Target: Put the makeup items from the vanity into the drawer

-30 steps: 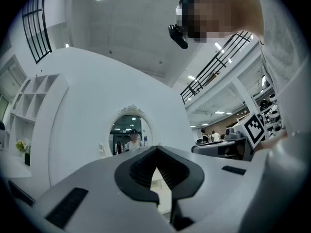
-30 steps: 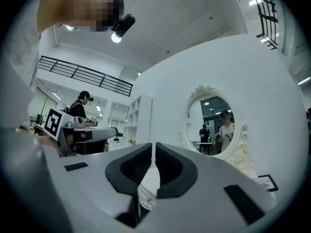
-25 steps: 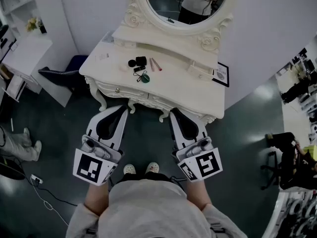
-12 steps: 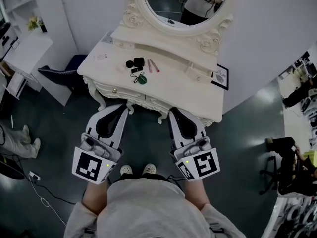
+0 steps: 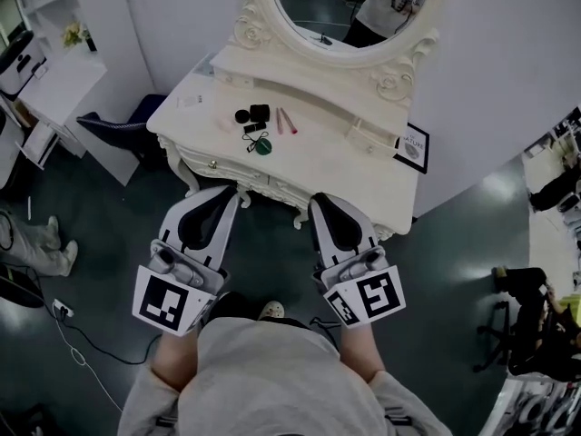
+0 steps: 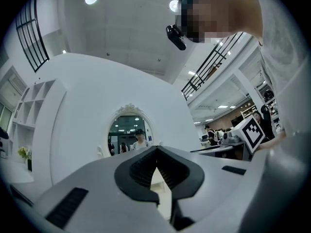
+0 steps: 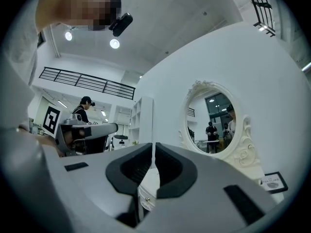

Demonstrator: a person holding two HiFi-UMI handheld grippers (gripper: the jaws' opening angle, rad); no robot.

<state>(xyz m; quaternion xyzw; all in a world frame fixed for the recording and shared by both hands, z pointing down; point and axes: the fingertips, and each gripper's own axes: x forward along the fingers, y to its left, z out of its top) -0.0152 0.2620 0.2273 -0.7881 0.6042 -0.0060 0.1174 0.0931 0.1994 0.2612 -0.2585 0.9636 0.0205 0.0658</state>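
Task not begun. Makeup items [image 5: 261, 125] all lie on the vanity table [image 5: 363, 166], left of centre; drawer [image 5: 216, 163] appears closed. Left gripper [image 5: 227, 196] and right gripper [image 5: 321, 200] near, jaws together, empty.

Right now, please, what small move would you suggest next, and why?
Probably reach the left gripper forward to the small knob on the cream carved vanity's closed drawer: both it and the right gripper are shut and empty, and the dark makeup items lie on top.
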